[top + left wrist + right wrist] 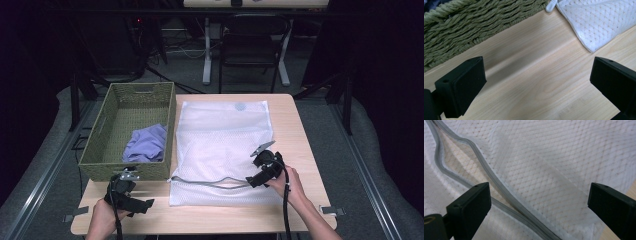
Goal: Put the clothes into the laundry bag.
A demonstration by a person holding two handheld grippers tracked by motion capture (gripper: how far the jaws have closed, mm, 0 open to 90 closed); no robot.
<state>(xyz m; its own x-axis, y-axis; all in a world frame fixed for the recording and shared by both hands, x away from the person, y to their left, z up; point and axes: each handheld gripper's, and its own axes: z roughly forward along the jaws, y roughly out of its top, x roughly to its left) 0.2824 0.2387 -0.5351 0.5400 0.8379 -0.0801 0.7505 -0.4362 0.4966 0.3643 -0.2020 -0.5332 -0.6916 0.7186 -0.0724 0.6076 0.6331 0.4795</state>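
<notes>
Mesh laundry bag [220, 145] lies flat on surface [295, 125], zipper [506, 205] open w/ right hand-held gripper [264, 169] spread over it; left hand-held gripper [127, 195] spread, empty. Probably soft, light, floppy; pinch at zipper edge.

Right gripper [539, 207] over mesh bag [544, 165]
Fingers [469, 207] spread wide, nothing gripped; grey zipper [499, 205] gaping between them, counter [631, 190] at edge.

Light wood desk [290, 120] here. Sitting right on it: a green woven basket [100, 145], up past the left jaws, and a white mesh laundry bag [220, 145] lying flat, its grey zipper [496, 182] running between the right jaws.
</notes>
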